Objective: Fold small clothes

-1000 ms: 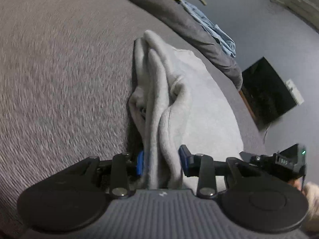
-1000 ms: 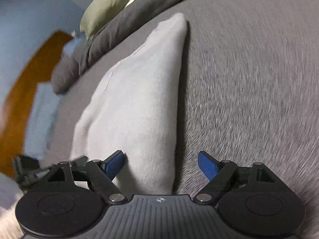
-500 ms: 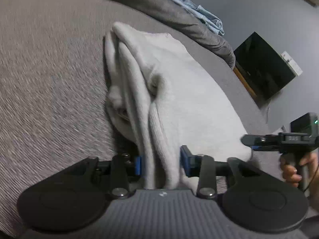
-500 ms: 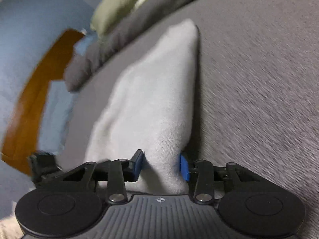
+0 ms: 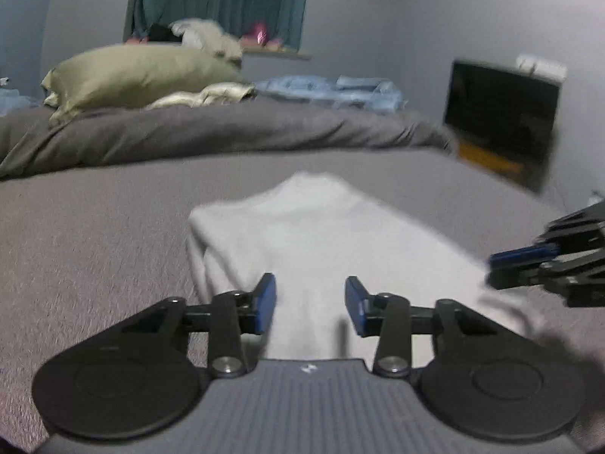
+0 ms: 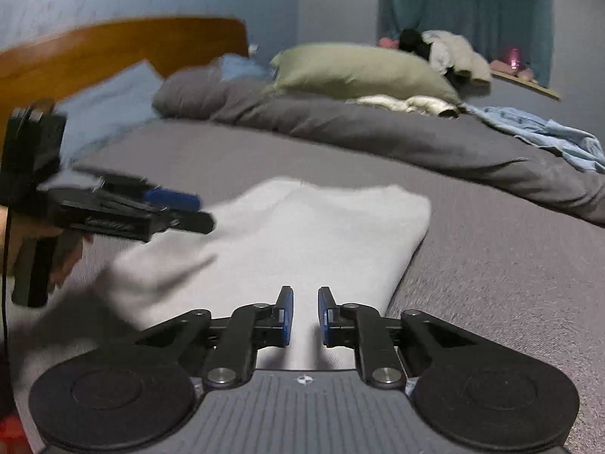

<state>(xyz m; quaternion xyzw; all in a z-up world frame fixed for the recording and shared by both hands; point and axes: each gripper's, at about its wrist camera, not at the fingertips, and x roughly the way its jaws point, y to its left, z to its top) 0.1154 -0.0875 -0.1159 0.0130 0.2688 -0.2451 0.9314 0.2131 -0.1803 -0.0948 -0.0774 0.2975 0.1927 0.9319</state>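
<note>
The pale grey garment (image 5: 321, 227) lies folded flat on the grey bed (image 5: 94, 234); the left hand-held gripper (image 5: 309, 304) is spread above its near edge, pinching nothing; the right hand-held gripper (image 6: 304, 316), narrowly parted, also looks empty; probably only tidying remains.

Along the far edge of the grey bed (image 5: 94, 234) I see a rumpled dark duvet (image 5: 227, 128) with an olive pillow (image 5: 140, 72) and pale blue cloth (image 5: 332, 90) on it, a wooden headboard (image 6: 113, 49) at the far left corner.
</note>
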